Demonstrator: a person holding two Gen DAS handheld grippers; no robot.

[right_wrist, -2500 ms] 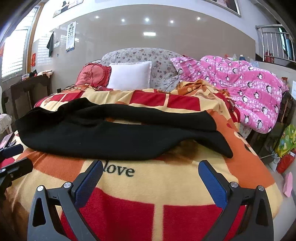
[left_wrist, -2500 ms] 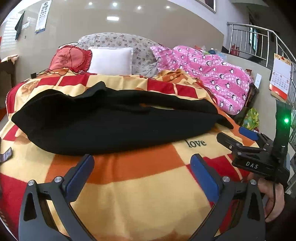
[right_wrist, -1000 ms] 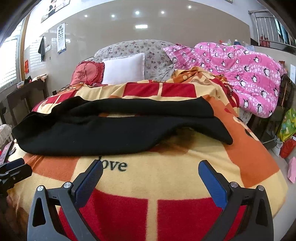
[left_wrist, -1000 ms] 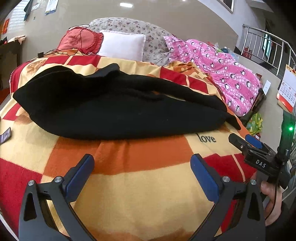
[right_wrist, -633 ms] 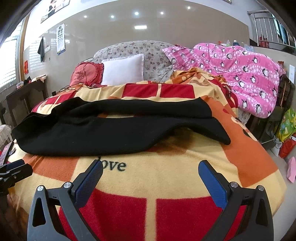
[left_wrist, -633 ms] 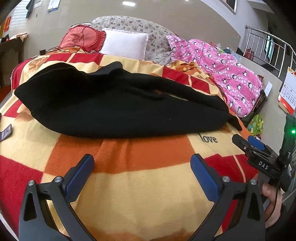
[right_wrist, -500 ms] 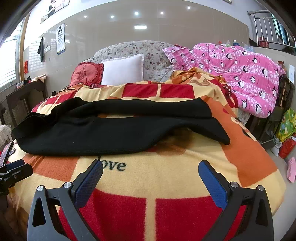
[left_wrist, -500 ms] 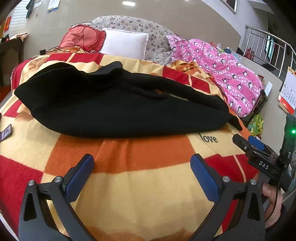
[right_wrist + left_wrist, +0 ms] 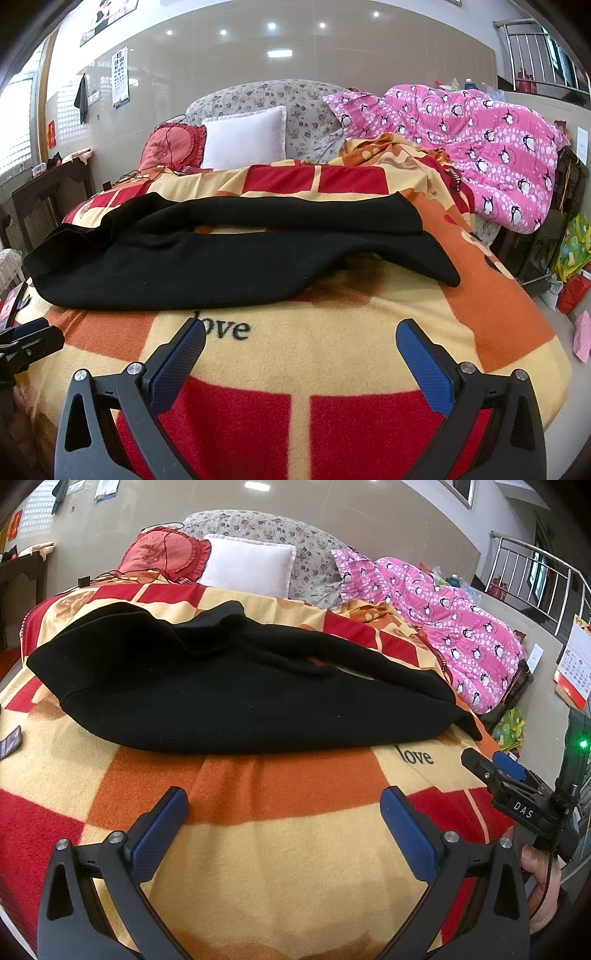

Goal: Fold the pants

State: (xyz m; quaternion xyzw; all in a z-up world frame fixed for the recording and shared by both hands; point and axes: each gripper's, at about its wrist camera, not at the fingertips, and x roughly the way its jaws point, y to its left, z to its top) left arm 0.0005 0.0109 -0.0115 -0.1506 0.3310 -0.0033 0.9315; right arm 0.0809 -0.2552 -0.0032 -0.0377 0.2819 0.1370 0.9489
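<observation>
Ahead of both your grippers, the black pants [image 9: 236, 698] lay flat across the checked blanket [image 9: 280, 834].
You held the left gripper [image 9: 282, 823] and the right gripper [image 9: 301, 354] with jaws spread wide, gripping nothing, short of the near hem. The knit pants stretched sideways, waistband beyond your left gripper, leg ends splayed apart ahead of your right.

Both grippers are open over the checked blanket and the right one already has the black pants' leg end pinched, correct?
Not quite. The right gripper is open and empty, short of the black pants, as the right wrist view shows. The left gripper is open too, over the checked blanket.
</observation>
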